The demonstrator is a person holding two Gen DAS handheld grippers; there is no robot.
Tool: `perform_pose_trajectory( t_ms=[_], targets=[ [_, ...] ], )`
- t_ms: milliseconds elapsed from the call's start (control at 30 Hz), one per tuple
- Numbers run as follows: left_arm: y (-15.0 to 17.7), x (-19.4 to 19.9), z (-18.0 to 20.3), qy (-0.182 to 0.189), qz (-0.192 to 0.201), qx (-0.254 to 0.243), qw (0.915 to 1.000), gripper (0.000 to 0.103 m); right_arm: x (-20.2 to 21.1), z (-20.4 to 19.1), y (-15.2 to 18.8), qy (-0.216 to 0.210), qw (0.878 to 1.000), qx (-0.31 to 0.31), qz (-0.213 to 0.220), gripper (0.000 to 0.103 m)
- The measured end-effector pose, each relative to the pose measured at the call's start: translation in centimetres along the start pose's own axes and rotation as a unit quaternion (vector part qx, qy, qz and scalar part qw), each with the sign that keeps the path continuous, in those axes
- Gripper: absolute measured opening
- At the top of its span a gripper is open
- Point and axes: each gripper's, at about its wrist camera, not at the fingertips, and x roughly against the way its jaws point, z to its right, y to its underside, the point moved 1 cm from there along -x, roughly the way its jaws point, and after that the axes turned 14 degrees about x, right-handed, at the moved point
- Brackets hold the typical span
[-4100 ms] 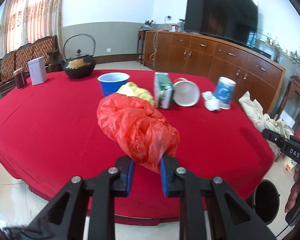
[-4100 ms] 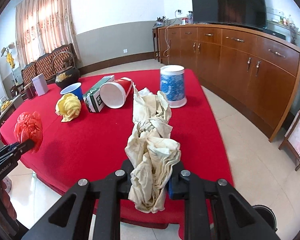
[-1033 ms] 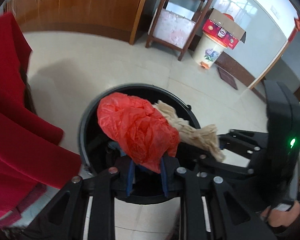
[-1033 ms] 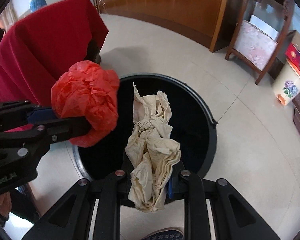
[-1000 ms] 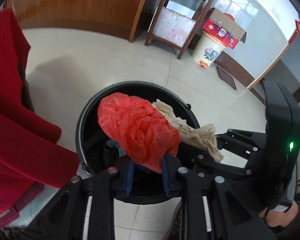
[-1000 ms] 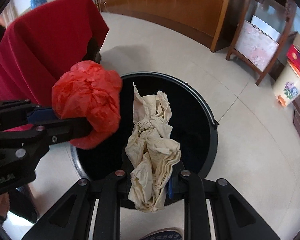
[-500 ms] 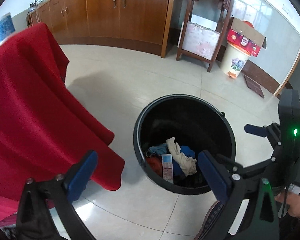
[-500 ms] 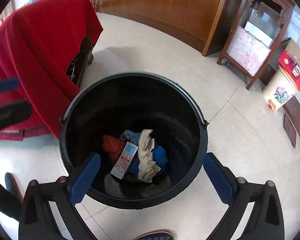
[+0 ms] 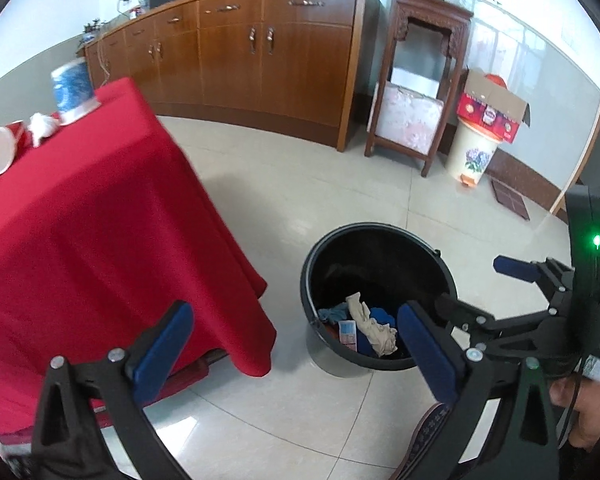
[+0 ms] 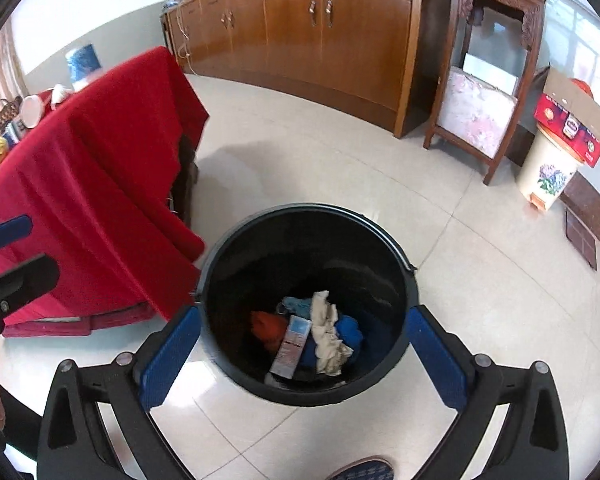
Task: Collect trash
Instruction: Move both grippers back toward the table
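Now both grippers hang empty, fingers spread wide: right gripper (image 10: 300, 344) over the bin (image 10: 396, 248), left gripper (image 9: 296, 344) beside it. Remaining trash (image 9: 40, 124) sits up-left on the table (image 9: 100, 216), nearer the left.

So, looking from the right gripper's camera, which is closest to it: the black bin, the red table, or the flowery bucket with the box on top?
From the right gripper:
1. Black bin, directly below, between its open fingers.
2. Red table, to the left.
3. Flowery bucket, far right by the wall.
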Motion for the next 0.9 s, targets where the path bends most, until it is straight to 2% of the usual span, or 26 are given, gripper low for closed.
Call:
perform_pose_trajectory(
  t_ms=[300, 467, 567, 700, 767, 900],
  targets=[
    [0.2, 3.0, -2.4, -0.014, 0.024, 0.025, 0.9993, 0.103, 2.7, -1.6, -0.7, 0.005, 1.0, -0.008, 0.025, 0.103],
    [0.2, 5.3, -5.1, -0.034, 0.042, 0.045, 0.9975, 0.103, 5.4, -3.4, -2.6, -0.003, 0.998, -0.001, 0.062, 0.103],
    [0.0, 6.8, -7.5, -0.053, 0.056, 0.067, 0.9947, 0.103, 7.0, -5.3, -4.3, -0.005, 0.996, 0.012, 0.092, 0.103],
    [-0.2, 8.9, -10.2, -0.089, 0.085, 0.092, 0.9881, 0.103, 8.3, -7.9, -6.6, -0.027, 0.992, 0.021, 0.123, 0.103],
    [-0.3, 10.2, -11.7, -0.096, 0.101, 0.108, 0.9844, 0.103, 8.8, -9.4, -7.8, -0.043, 0.989, 0.025, 0.137, 0.103],
    [-0.2, 12.2, -13.8, -0.101, 0.116, 0.129, 0.9797, 0.102, 9.1, -12.9, -10.1, -0.061, 0.989, 0.053, 0.126, 0.103]
  ],
)
